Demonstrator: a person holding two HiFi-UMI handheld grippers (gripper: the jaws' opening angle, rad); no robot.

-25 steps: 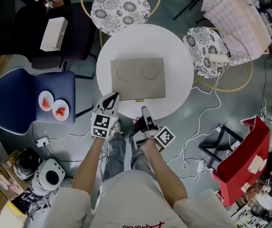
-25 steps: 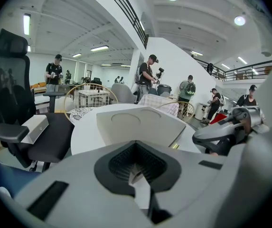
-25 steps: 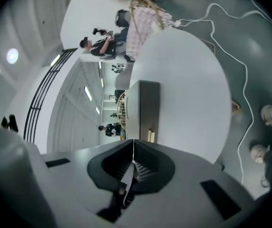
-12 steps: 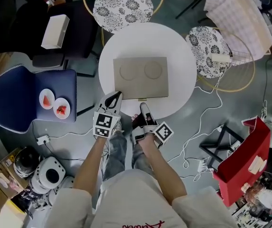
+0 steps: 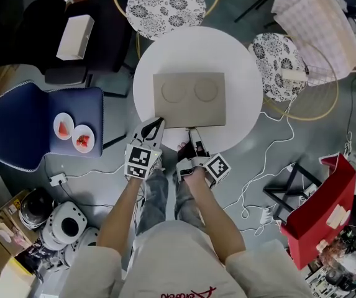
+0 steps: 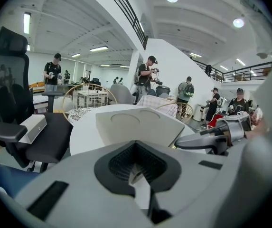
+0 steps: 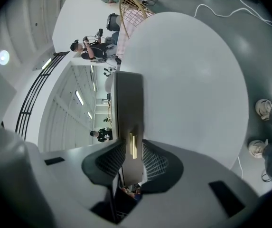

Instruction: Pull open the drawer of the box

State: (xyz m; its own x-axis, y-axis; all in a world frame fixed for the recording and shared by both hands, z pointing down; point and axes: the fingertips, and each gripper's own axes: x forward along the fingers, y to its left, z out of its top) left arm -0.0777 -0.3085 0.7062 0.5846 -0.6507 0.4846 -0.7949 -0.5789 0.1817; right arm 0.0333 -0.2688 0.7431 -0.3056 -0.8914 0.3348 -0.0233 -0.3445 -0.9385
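— Both grippers have come nearer to the box (image 5: pixel 189 98) than one second ago, and the right gripper (image 5: pixel 194 133) now reaches its front side.
— Where exactly is the drawer?
— Straight ahead of the right jaws. They stand apart, and the small brass handle (image 7: pixel 133 145) on the drawer (image 7: pixel 128 106) sits between them, not yet pinched.
— And the left gripper (image 5: pixel 156 123)?
— Its jaws are pressed together with nothing in them. The near corner of the box is just ahead of their tip.
— How will the box handle?
— I judge it is light, maybe card or thin wood, so it may slide on the white table (image 5: pixel 246 73) when the drawer is pulled. The handle looks stiff, smooth and narrow. It is best to pinch it firmly at its middle and pull straight back, while the left jaws press against the box.
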